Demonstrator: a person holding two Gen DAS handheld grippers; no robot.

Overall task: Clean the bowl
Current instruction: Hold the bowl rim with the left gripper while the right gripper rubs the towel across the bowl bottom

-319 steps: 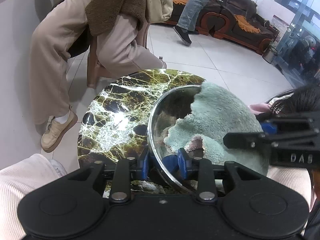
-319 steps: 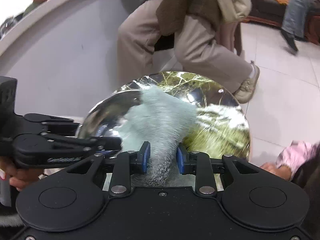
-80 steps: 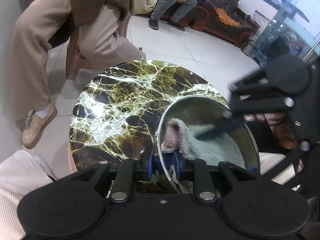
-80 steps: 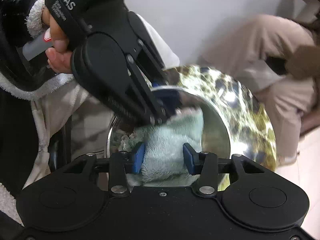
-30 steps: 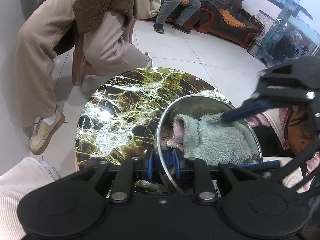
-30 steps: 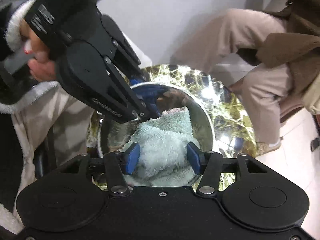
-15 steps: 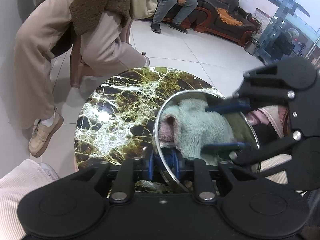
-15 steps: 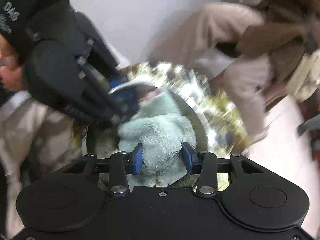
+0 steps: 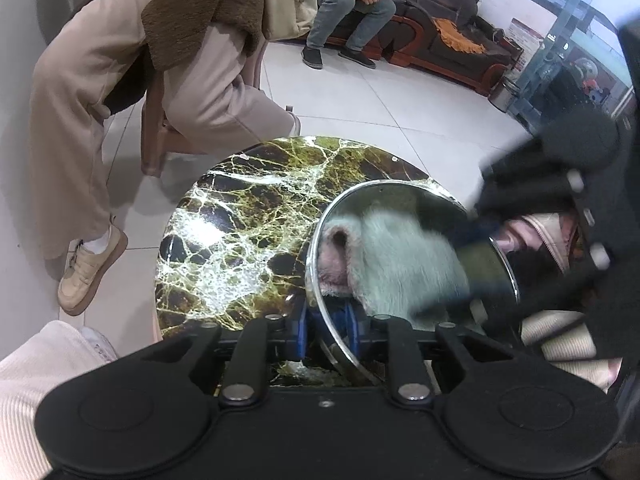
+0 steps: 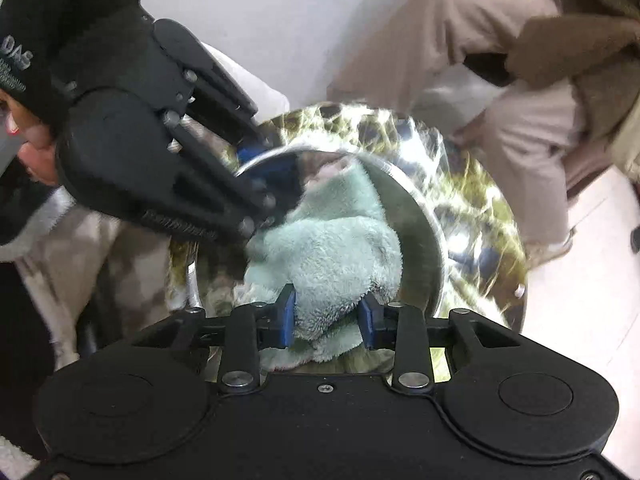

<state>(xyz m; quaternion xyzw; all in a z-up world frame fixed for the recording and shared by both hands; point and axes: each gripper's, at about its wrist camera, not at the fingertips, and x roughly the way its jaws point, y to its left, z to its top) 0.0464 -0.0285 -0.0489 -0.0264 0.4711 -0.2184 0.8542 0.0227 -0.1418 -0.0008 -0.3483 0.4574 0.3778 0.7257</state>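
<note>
Here, the left gripper (image 9: 325, 326) has its 2 fingers pinched tight on the rim of the steel bowl (image 9: 486, 264) on the marble counter (image 9: 240, 240), while the right gripper (image 10: 328, 314) clamps a green cloth (image 10: 332, 256) inside it.

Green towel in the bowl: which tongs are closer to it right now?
Right. The right tongs are shut on the green towel inside the bowl. The left tongs clamp the bowl's near rim, beside the towel without gripping it.
</note>
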